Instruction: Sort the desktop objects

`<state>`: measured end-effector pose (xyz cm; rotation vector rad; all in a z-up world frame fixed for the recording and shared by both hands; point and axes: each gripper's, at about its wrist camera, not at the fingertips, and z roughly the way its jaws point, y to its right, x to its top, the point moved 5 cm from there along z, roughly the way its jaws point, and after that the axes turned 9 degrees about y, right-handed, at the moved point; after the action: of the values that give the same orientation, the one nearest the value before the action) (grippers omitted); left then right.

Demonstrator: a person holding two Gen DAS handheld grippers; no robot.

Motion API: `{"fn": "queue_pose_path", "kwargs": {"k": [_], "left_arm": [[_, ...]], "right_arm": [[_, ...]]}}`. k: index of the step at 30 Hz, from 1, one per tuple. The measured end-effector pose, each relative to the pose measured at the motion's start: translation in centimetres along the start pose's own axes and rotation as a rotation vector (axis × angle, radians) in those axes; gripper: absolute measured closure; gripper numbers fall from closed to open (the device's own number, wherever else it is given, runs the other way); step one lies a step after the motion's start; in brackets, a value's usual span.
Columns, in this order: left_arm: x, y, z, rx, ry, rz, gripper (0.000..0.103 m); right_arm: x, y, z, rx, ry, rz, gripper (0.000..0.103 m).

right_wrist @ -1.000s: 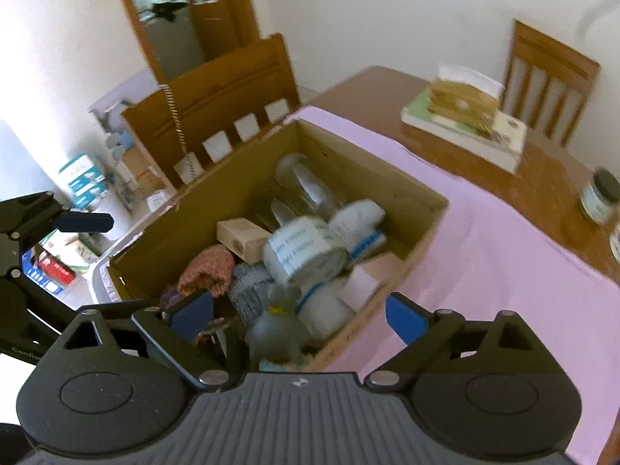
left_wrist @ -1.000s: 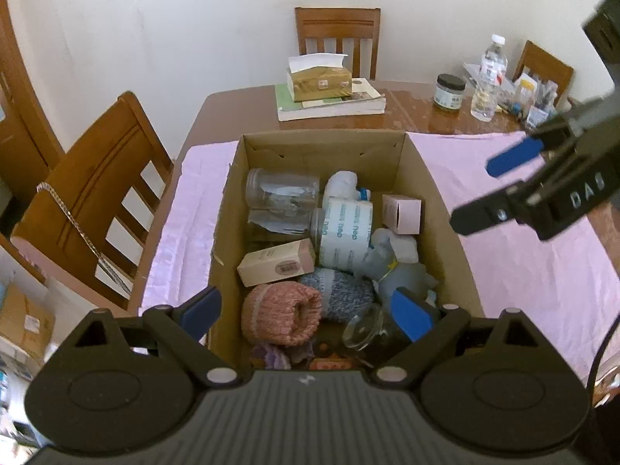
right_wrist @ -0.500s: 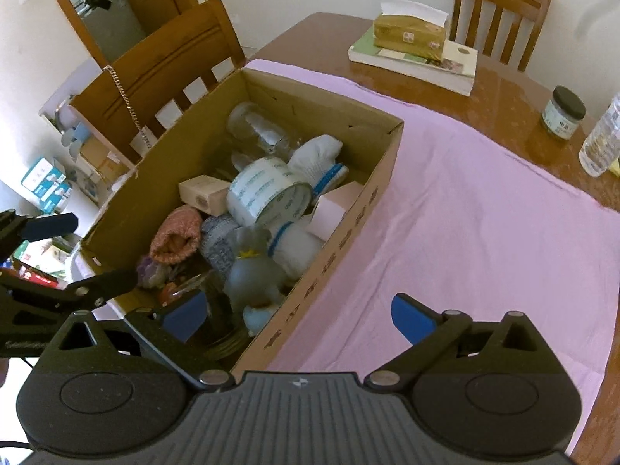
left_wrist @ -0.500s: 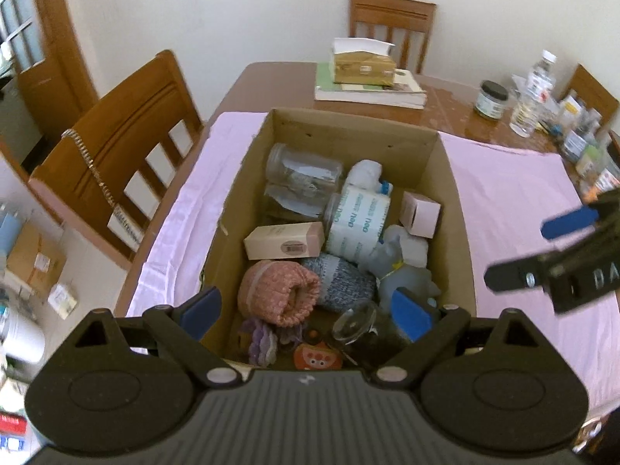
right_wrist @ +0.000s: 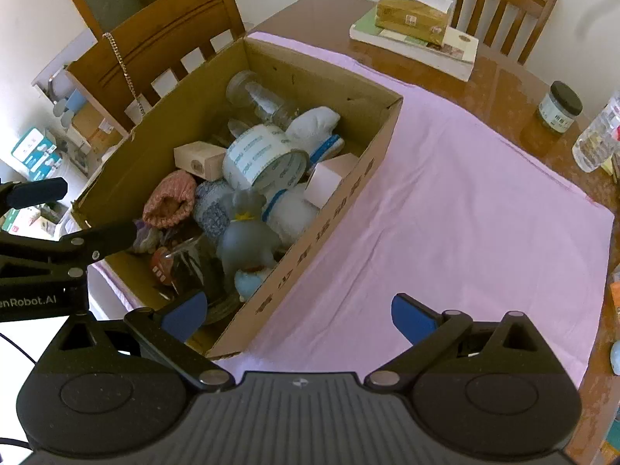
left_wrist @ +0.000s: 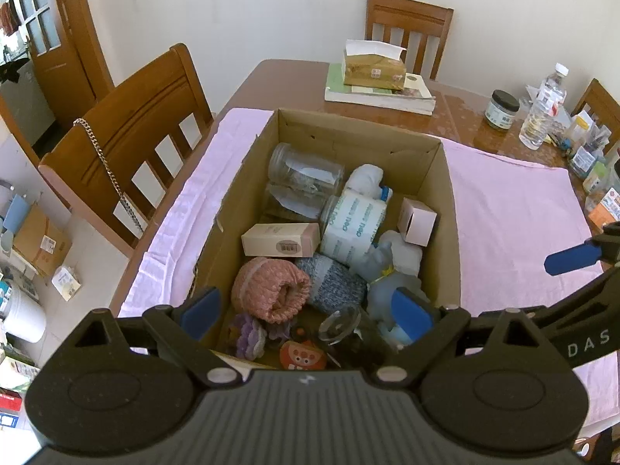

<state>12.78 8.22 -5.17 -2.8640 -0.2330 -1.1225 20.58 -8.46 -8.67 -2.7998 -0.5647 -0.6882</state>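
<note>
The pink cloth (right_wrist: 445, 201) at 3 o'clock is bare; right gripper (right_wrist: 298, 316) has spread wider, left gripper (left_wrist: 306, 312) wide, both empty, box (left_wrist: 449, 209) still full.

Plain white walls (left_wrist: 240, 7), daylight, no lamp in view. Brown wooden surface (left_wrist: 457, 112) w/ pink cloth (left_wrist: 511, 209) over most of it. Slat-back wooden chairs: one at far end (left_wrist: 409, 27), one at left side (left_wrist: 128, 135) w/ a chain (left_wrist: 104, 159) hung on it. Wooden door w/ glass panes (left_wrist: 42, 31) far left. Pale tiled floor (left_wrist: 77, 248), cardboard boxes (left_wrist: 38, 240) on it.
</note>
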Motion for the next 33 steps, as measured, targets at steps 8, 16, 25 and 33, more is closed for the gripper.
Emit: {"fn": "queue_pose_path", "kwargs": {"k": [8,16,25,33], "left_arm": [[-0.05,0.22,0.01,0.013,-0.016,0.0,0.008],[-0.04,0.27,-0.03,0.022,-0.022,-0.006,0.008],[0.07,0.13,-0.12,0.026,-0.02,-0.01,0.008],[0.12,0.14,-0.14,0.024,-0.021,-0.01,0.008]], "right_arm": [[0.01,-0.2,0.0,0.016,-0.014,-0.014,0.0],[0.35,-0.11,-0.04,0.033,-0.013,-0.005,0.0],[0.4,-0.22,-0.04,0.041,-0.014,-0.013,0.0],[0.44,-0.16,-0.11,0.043,-0.014,-0.013,0.0]]}}
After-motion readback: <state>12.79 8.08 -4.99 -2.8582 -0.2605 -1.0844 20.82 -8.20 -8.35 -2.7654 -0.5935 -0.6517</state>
